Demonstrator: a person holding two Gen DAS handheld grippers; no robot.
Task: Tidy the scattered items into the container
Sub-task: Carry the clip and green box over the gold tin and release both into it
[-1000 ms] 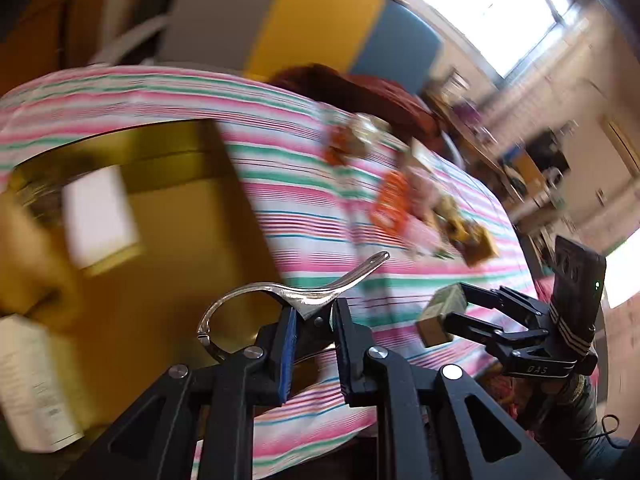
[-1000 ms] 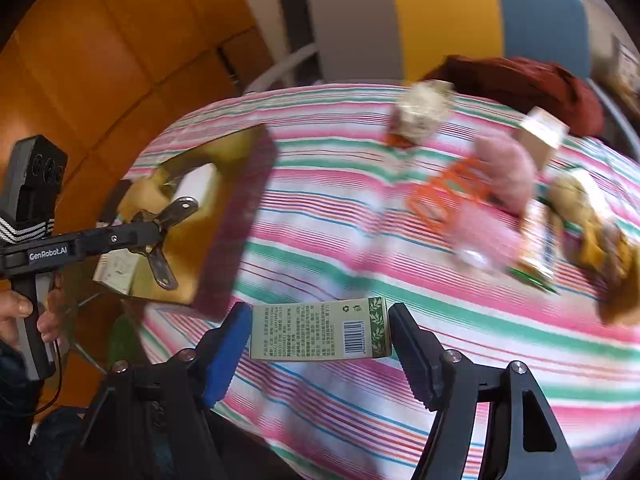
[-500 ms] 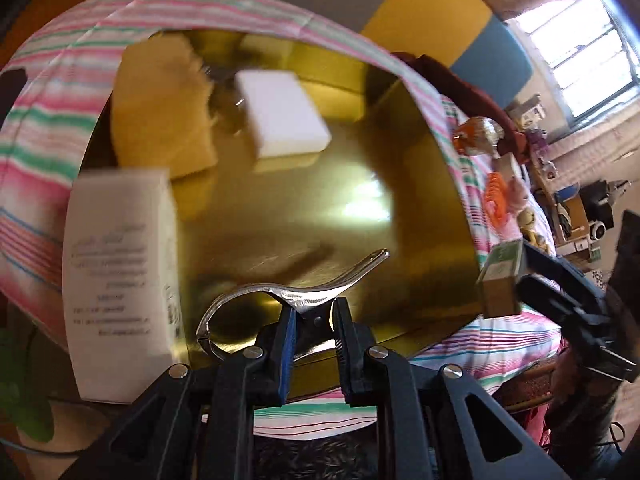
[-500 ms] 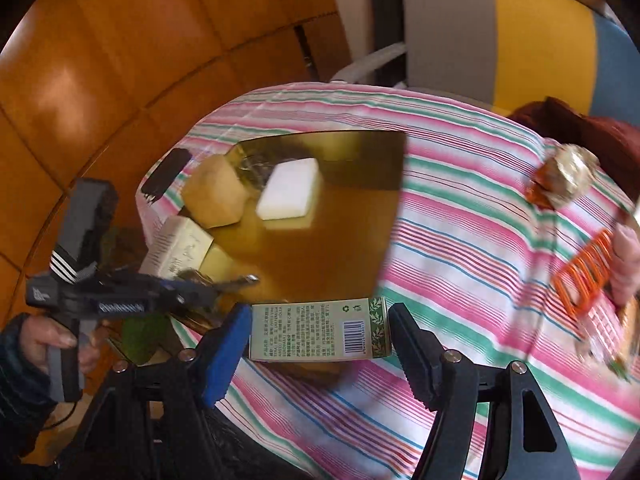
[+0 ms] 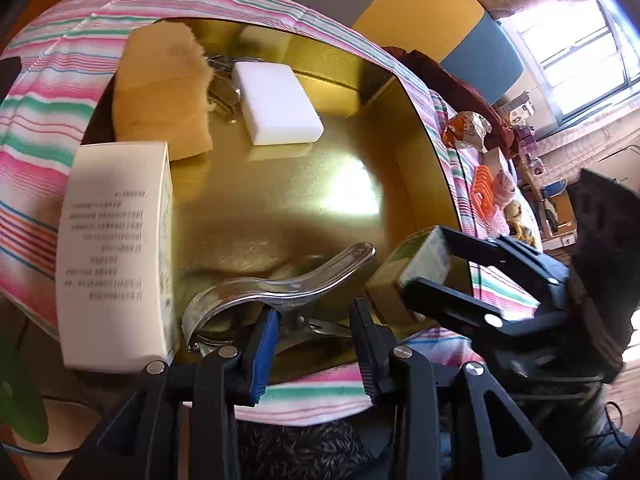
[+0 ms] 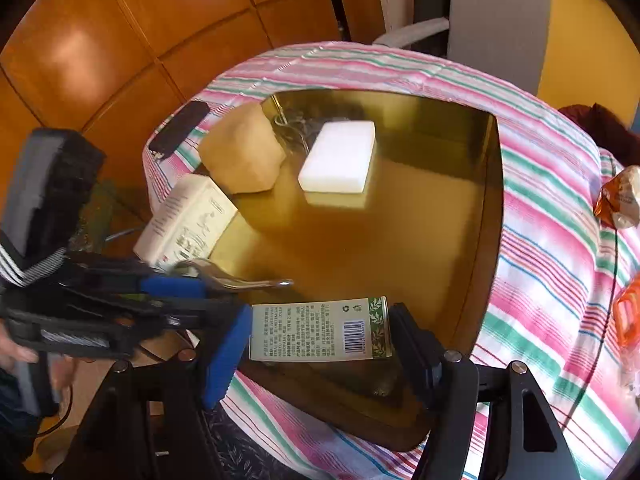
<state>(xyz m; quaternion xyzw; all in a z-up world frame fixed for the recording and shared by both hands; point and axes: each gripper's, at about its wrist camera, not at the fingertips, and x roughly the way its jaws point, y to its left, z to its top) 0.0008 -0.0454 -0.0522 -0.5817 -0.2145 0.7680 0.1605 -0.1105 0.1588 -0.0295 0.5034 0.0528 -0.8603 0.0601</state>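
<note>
Both claws had swung over the shiny gold rectangular tin [image 6: 494, 184], left claw [image 5: 312, 330] parted, freeing the silver metal clip [image 5: 280, 286], right claw [image 6: 320, 334] clamping the green-and-white carton [image 6: 320, 332], due for release next.

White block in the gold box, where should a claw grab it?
From straight above, pinching its two long sides. The white block lies flat on the floor of the gold box, so only its top and sides are reachable, and the narrow width probably fits the claw best.
</note>
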